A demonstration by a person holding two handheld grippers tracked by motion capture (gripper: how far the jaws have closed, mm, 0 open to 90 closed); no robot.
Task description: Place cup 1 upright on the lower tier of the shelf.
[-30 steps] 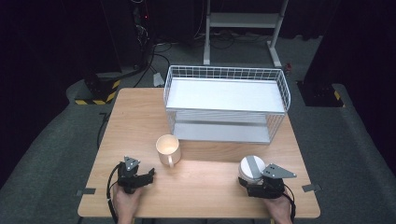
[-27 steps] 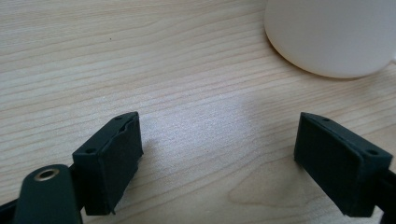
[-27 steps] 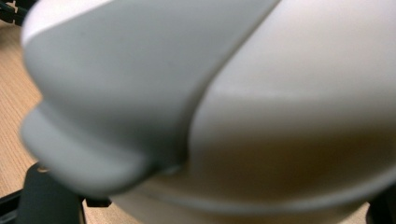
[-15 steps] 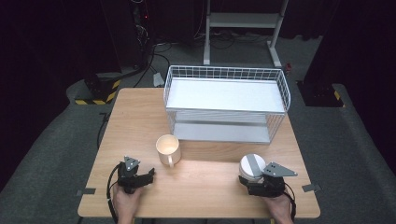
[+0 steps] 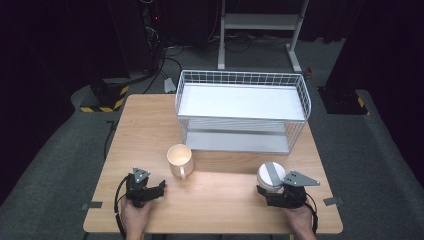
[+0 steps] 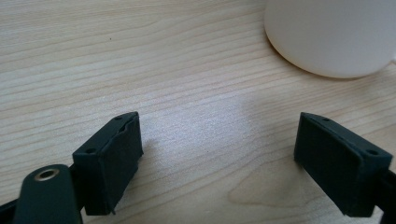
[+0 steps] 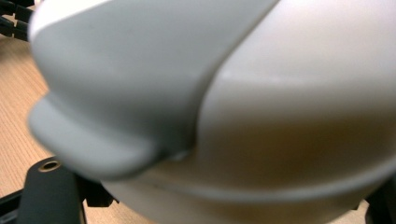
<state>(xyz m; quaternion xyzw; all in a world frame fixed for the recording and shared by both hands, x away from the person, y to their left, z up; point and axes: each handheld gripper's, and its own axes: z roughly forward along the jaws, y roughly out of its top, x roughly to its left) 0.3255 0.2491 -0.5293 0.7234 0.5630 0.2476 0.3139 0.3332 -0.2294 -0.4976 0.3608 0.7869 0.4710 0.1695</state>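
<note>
At the near edge of the wooden table [image 5: 225,200], the left hand-held gripper [image 5: 145,189] rests with its jaws spread wide on nothing. The right hand-held gripper [image 5: 280,192] sits against a white lidded container with a grey flap [image 5: 270,173]; whether it grips it cannot be told. Farther on stands a cream mug [image 5: 179,159], then a white wire basket shelf [image 5: 243,111].
</note>
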